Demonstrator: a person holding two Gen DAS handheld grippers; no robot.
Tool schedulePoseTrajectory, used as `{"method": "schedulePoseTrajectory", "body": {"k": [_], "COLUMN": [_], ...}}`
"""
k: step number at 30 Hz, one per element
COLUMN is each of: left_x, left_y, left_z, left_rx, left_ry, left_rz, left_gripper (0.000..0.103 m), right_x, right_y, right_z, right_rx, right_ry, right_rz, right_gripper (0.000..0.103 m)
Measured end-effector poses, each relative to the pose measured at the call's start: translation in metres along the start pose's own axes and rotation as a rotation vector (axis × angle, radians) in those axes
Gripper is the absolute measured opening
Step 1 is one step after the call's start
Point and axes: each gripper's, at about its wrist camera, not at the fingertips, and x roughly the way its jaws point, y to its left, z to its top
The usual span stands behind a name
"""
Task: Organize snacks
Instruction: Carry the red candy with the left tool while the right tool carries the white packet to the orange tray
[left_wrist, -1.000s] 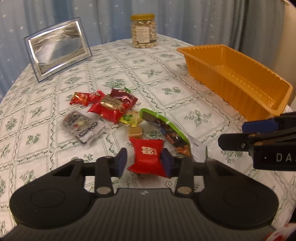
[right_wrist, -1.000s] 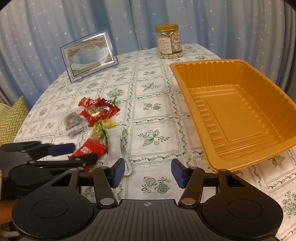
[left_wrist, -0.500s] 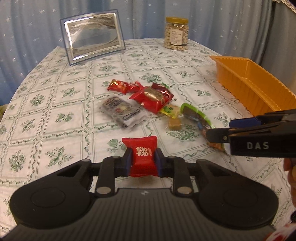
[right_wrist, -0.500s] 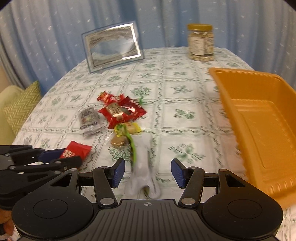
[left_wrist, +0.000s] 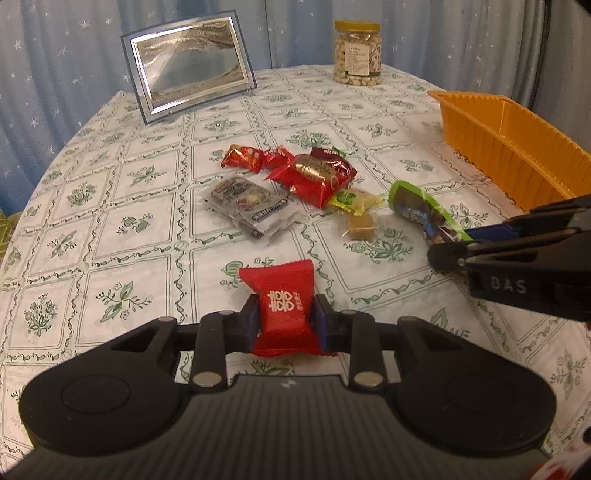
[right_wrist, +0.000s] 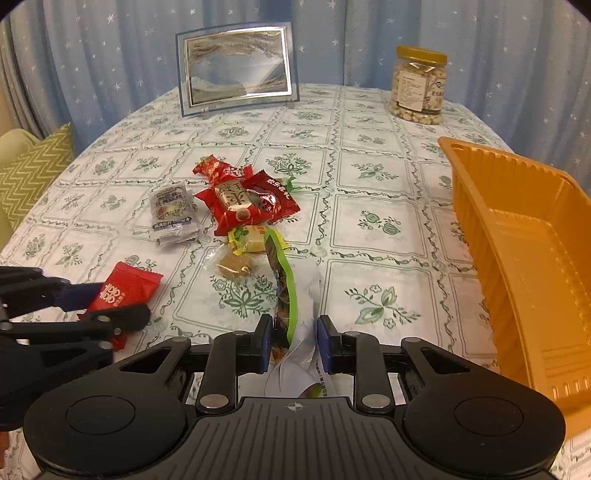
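Between the left gripper's (left_wrist: 286, 320) jaws, a red candy packet (left_wrist: 282, 304) sits pinched at its middle; the right gripper's (right_wrist: 294, 340) jaws have just closed on a green-edged snack bag (right_wrist: 286, 295). Both wrappers look light, soft and crinkly. The orange tray (right_wrist: 524, 236) waits right of them.

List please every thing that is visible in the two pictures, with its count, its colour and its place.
red packet: 1, red, between the left gripper's pads
green-edged packet: 1, green and white, between the right gripper's pads
loose snacks: about six, red, grey, yellow, brown, mid-table
tray: 1, orange, right edge, nothing seen inside
jar: 1, clear, yellow lid, far side
picture frame: 1, silver, far side
tablecloth: 1, white, green flowers
cushion: 1, green zigzag, left
left gripper: 1, black, shut
right gripper: 1, black, shut
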Motion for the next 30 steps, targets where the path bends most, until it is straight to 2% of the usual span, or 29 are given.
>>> {"method": "schedulePoseTrajectory", "body": {"k": [3,12,21,30], "left_x": [-0.004,-0.05,-0.09,-0.106], "left_y": [0.0,-0.019,-0.067,-0.123], "left_z": [0.001,0.011,0.026,0.061], "left_rx": [-0.012,-0.034,-0.033,0.002], "left_ry": [0.005,-0.03,-0.062,-0.118], "left_rz": [0.005,-0.007,-0.083,-0.186], "left_gripper": [0.024,0.024,0.024,0.024], "right_x": [-0.011,-0.064,-0.131,-0.18], "right_y": [-0.003,-0.015,-0.033,-0.09], "right_z": [-0.004,-0.013,-0.016,-0.015], "right_rx": [0.022,0.106,0.169,0.258], "right_ry": [-0.008,-0.037,-0.093,-0.154], "right_rz": [-0.007,-0.055,-0.125,-0.226], "right_gripper": [0.026,0.026,0.026,0.026]}}
